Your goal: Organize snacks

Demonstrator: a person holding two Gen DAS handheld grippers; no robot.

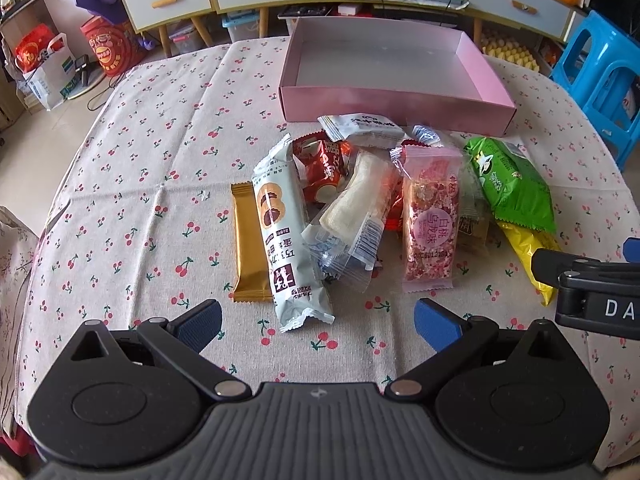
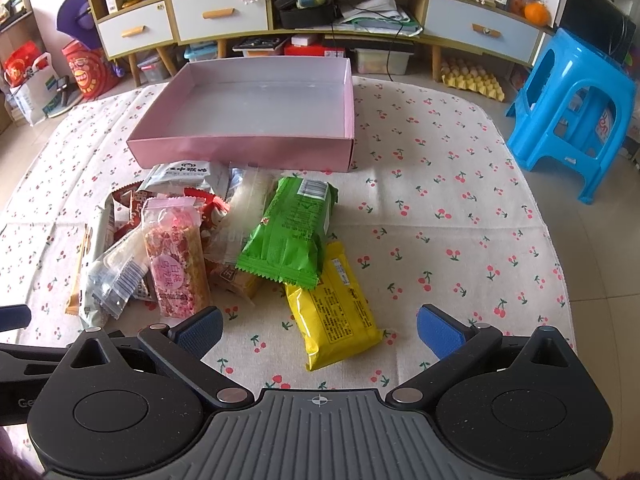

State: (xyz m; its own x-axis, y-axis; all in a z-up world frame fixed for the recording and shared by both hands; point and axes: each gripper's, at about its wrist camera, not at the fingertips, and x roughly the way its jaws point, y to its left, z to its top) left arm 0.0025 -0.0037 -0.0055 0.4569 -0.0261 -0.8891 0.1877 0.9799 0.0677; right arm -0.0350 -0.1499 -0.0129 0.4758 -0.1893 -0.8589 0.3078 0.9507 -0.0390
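Observation:
A pile of wrapped snacks lies on the cherry-print tablecloth [image 1: 140, 200] in front of an empty pink box [image 1: 392, 98], which also shows in the right wrist view [image 2: 240, 152]. The pile holds a gold bar [image 1: 248, 248], a grey biscuit pack [image 1: 286, 240], a clear white roll [image 1: 352, 208], a pink bar [image 1: 430, 220], a green pack [image 2: 292, 232] and a yellow pack [image 2: 332, 312]. My left gripper [image 1: 318, 320] is open, just short of the grey pack. My right gripper [image 2: 318, 326] is open, around the near end of the yellow pack.
A blue plastic stool [image 2: 576, 112] stands right of the table. A cabinet with drawers [image 2: 224, 16] runs along the back. Red gift bags [image 1: 108, 48] sit on the floor at far left. The table's right edge [image 2: 552, 240] is close.

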